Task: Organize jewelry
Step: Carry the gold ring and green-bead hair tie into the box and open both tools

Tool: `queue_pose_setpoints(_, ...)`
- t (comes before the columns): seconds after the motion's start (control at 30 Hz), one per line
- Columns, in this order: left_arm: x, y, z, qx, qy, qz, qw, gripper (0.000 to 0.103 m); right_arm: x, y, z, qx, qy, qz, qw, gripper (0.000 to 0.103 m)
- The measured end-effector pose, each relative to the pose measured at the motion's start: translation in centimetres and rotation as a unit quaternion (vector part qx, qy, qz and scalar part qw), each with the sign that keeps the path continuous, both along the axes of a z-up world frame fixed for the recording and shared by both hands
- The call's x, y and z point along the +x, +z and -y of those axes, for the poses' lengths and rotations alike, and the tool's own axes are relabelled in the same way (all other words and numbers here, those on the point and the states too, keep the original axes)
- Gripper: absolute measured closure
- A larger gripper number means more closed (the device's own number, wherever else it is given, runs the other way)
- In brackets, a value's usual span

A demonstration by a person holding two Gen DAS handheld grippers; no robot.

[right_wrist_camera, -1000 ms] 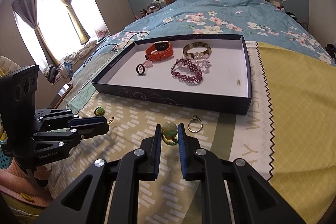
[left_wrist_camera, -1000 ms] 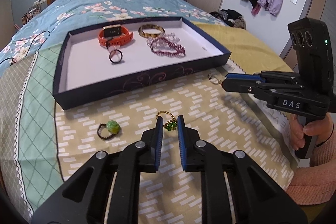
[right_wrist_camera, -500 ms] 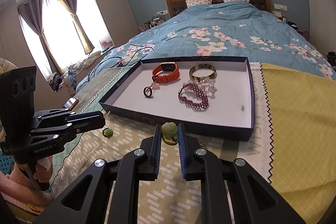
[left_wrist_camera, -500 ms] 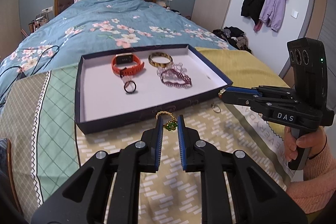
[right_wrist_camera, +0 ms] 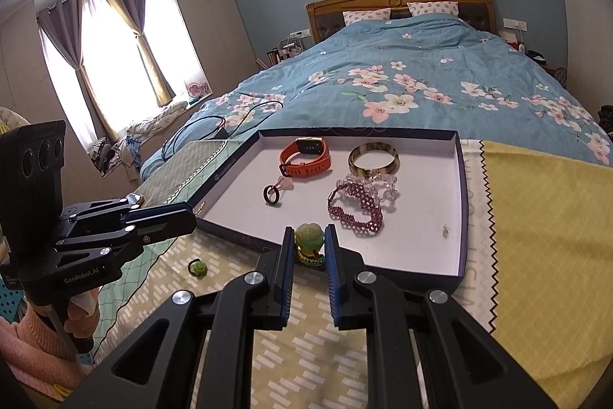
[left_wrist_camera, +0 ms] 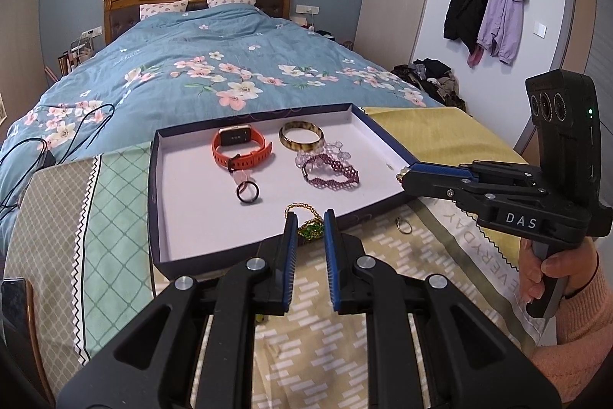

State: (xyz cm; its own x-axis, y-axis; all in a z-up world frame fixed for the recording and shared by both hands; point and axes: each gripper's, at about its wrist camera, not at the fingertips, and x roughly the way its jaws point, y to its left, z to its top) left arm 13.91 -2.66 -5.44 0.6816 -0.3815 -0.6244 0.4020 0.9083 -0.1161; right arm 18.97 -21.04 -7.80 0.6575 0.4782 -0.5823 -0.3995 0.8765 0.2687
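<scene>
plainly, the right claw (left_wrist_camera: pixel 408 175) reads "das", the left claw (right_wrist_camera: pixel 189 215) "genrobot.ai".

Home bedroom: double bed (left_wrist_camera: pixel 230 71) with floral duvet, curtained window (right_wrist_camera: pixel 111 64), coats on hooks (left_wrist_camera: pixel 486 10)

Both grippers have been raised off the bedspread and carried toward the tray (left_wrist_camera: pixel 155 202). The left gripper (left_wrist_camera: pixel 310 230), clamped on the green-beaded gold chain (left_wrist_camera: pixel 309 227), is now seen over the tray's near wall rather than low over the patterned cloth. The right gripper (right_wrist_camera: pixel 309 242), closed on the pale green flower ring (right_wrist_camera: pixel 308 235), has likewise been brought up to the tray's near edge, with the silver ring (left_wrist_camera: pixel 404 226) left behind on the cloth
</scene>
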Motion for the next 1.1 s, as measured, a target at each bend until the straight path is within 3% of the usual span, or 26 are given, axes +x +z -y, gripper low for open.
queue_pose_setpoints(1.1,3.6,-0.6,0.2,0.016,0.014,0.003,0.9998,0.089,2.8,0.0,-0.3,-0.005,-0.001,-0.003,1.000,0.089)
